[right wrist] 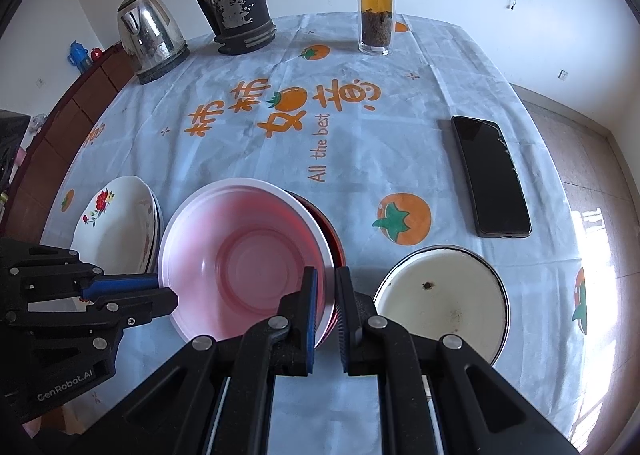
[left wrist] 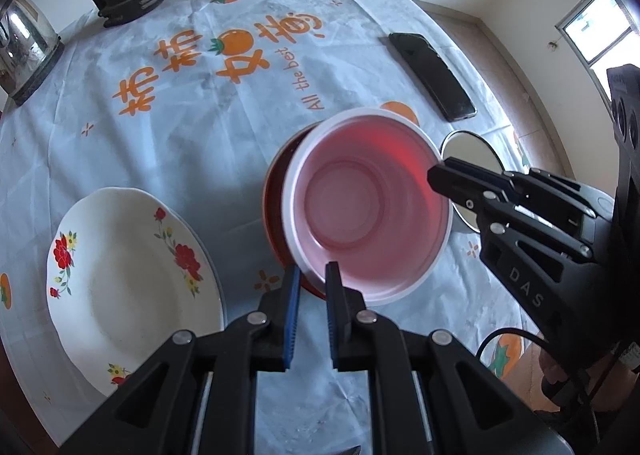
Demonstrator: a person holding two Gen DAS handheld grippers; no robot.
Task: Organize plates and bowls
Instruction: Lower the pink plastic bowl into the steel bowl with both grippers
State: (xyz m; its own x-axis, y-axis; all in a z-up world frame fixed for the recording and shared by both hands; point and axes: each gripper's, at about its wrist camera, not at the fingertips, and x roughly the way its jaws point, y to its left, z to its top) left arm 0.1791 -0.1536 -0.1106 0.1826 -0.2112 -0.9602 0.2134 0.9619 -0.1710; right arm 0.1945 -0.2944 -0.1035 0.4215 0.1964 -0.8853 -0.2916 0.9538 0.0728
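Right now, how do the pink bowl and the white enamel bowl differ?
The pink bowl is gripped at its rim by both grippers, left and right; the white enamel bowl sits untouched. The pink bowl is tilted, sitting partly in a red bowl; the enamel bowl rests flat on the tablecloth. The enamel bowl has dark specks; the pink one looks clean. Both are round and empty.

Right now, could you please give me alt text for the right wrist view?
Both grippers pinch the rim of a pink bowl over a red bowl, the right gripper near, the left gripper left. Floral plates sit left, a white dish right.
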